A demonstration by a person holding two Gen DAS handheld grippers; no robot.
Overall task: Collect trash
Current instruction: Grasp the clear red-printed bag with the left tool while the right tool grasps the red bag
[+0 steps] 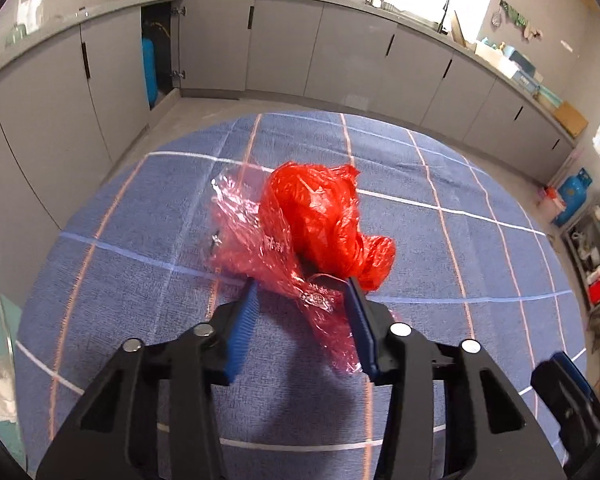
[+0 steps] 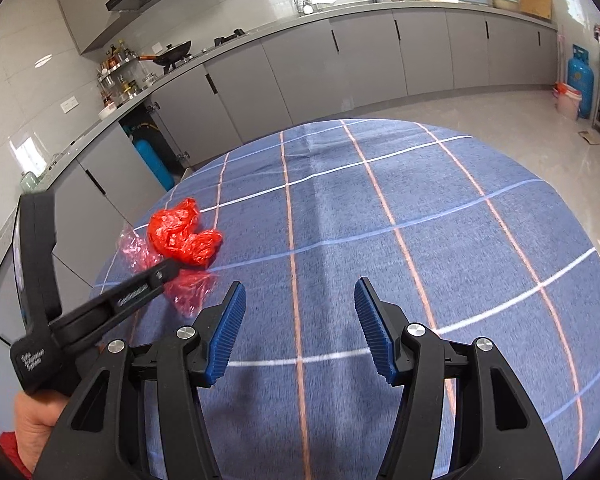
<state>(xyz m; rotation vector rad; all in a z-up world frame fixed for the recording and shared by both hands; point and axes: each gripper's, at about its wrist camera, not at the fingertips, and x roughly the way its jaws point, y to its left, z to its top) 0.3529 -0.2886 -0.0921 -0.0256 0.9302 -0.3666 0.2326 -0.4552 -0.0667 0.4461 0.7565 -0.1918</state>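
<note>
Grey kitchen cabinets line the walls behind a table under a blue checked cloth crossed by white and pink lines.

On the cloth lies a crumpled red bag, with a thinner pink film spread at its 9 o'clock and trailing down toward 6 o'clock. In the right wrist view the red bag sits near the table edge at 9 o'clock, the pink film just beside it.

The left gripper has its blue pads on either side of the film's lower part, below the red bag. Film lies between the jaws, but whether the pads press it I cannot tell. White print shows on the film, too creased to read.

The right gripper stands open over bare cloth at 6 o'clock, nothing between its pads. From its view the left gripper reaches in from 8 o'clock; white lettering runs along the finger and the handle, too blurred to read. A hand grips that handle at 7 o'clock.

A blue gas cylinder stands at 2 o'clock, and a wok rests on the stove at 10 o'clock.
</note>
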